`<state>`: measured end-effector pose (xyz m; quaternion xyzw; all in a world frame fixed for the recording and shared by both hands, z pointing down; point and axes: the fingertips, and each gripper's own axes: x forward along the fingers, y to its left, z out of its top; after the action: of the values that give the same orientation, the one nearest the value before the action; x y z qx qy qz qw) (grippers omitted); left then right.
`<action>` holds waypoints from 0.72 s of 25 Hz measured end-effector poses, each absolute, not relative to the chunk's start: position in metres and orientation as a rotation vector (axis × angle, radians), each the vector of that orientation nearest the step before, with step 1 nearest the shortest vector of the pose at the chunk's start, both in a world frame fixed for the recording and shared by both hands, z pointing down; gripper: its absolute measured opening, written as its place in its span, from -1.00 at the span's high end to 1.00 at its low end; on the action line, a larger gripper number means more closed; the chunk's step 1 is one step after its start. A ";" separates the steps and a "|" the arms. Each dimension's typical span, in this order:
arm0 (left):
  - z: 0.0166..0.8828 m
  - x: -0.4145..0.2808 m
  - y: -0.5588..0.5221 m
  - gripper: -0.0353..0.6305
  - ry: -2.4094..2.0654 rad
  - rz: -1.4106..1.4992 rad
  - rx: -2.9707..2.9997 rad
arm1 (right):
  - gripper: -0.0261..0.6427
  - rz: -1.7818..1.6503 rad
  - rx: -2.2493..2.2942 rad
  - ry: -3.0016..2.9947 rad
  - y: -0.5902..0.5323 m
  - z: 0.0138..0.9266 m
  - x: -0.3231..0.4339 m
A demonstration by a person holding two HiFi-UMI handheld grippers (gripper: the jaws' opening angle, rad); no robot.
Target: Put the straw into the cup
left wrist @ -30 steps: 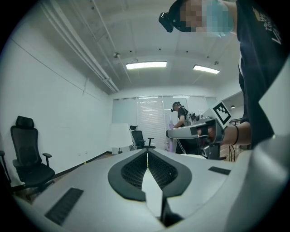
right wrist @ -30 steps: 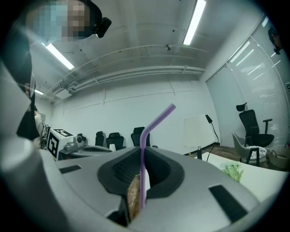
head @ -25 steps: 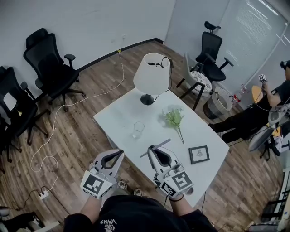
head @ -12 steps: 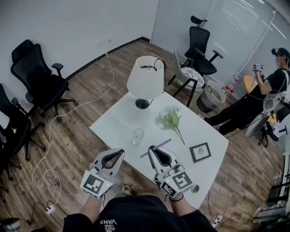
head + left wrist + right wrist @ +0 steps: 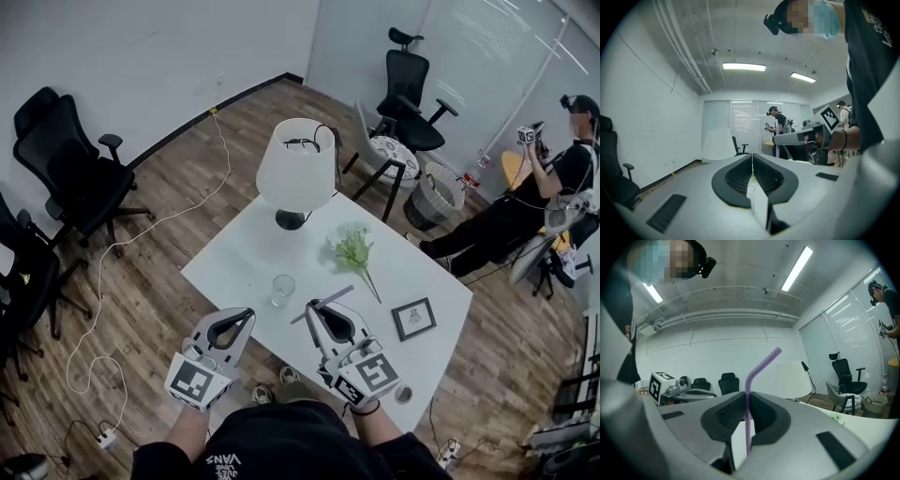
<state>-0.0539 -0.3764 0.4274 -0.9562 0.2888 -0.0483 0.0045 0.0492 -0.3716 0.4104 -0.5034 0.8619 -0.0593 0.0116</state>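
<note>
Thin purple plastic bendy straw (image 5: 761,365): likely light, flexible, easily crushed. Was pinched below its bend by right gripper (image 5: 746,399), near clear glass cup (image 5: 283,290). Left gripper (image 5: 753,161) was closed, empty.

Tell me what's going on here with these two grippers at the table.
A person is at the white table with a two-jaw gripper in each hand. The right gripper is shut on a bent purple plastic straw, whose bent end sticks out past the jaws. The left gripper is shut with nothing in it. The clear glass cup stands on the table ahead of both grippers, and the straw is not yet in it.
</note>
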 end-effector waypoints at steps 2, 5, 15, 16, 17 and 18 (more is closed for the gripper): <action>0.426 -0.052 -0.382 0.85 0.919 -0.150 -2.994 | 0.81 -0.183 -1.560 2.695 -0.379 0.409 0.051; 0.428 -0.051 -0.388 0.85 0.923 -0.135 -2.993 | 0.81 -0.173 -1.543 2.702 -0.389 0.406 0.052; 0.420 -0.044 -0.399 0.85 0.958 -0.117 -2.967 | 0.81 -0.115 -1.493 2.723 -0.405 0.396 0.055; 0.418 -0.043 -0.400 0.84 0.963 -0.131 -2.961 | 0.81 -0.109 -1.495 2.722 -0.408 0.396 0.057; 0.417 -0.042 -0.401 0.84 0.969 -0.147 -2.954 | 0.81 -0.106 -1.497 2.719 -0.410 0.396 0.058; 0.416 -0.042 -0.401 0.84 0.973 -0.152 -2.951 | 0.81 -0.103 -1.499 2.716 -0.412 0.395 0.060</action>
<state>-0.0419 -0.4015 0.4159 -0.9484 0.3128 -0.0488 0.0152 0.0601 -0.4120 0.3952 -0.4828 0.8749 -0.0333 0.0186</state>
